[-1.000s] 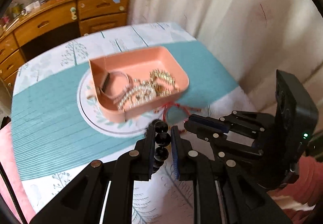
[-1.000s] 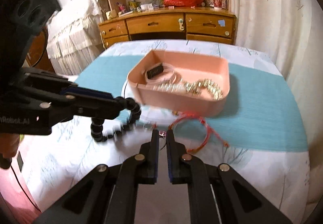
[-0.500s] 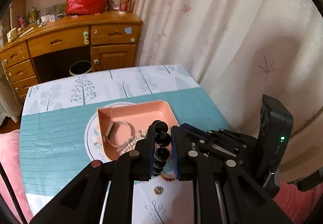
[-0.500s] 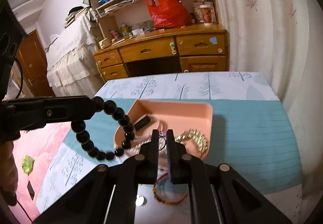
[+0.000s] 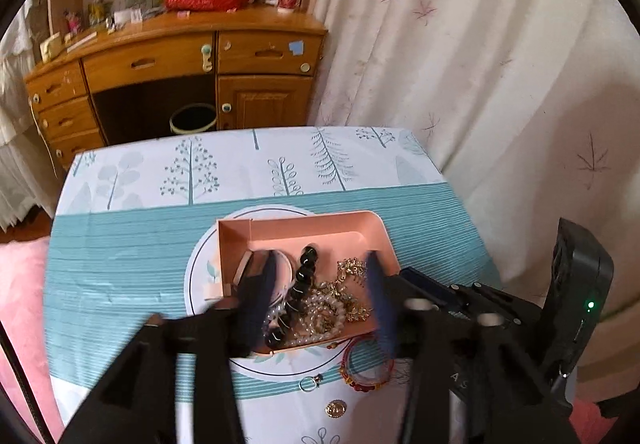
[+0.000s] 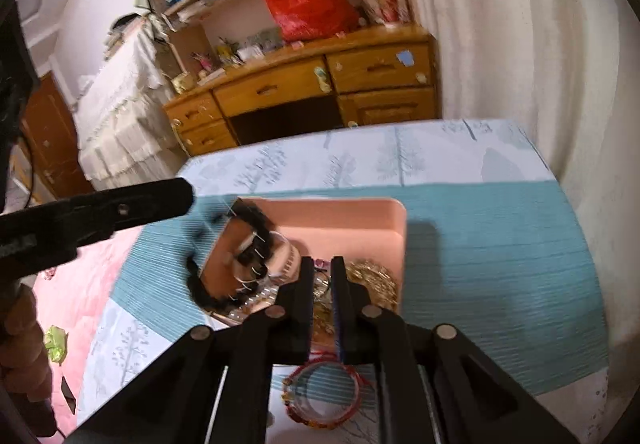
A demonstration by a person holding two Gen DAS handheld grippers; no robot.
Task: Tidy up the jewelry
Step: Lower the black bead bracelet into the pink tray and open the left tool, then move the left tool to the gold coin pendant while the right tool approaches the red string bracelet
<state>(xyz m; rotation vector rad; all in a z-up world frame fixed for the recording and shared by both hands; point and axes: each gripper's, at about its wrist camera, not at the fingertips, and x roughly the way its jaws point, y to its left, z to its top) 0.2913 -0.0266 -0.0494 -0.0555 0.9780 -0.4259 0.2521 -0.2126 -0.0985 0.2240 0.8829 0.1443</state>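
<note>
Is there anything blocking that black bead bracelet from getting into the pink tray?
Nothing visible does. The string of black round beads is already dropping between the left gripper's just-opened jaws into the pink plastic tray, onto other jewellery.

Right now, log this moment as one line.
left gripper: jaws just opening, black bead bracelet released over pink tray | right gripper: nearly shut, empty | red bracelet: still on table
</note>
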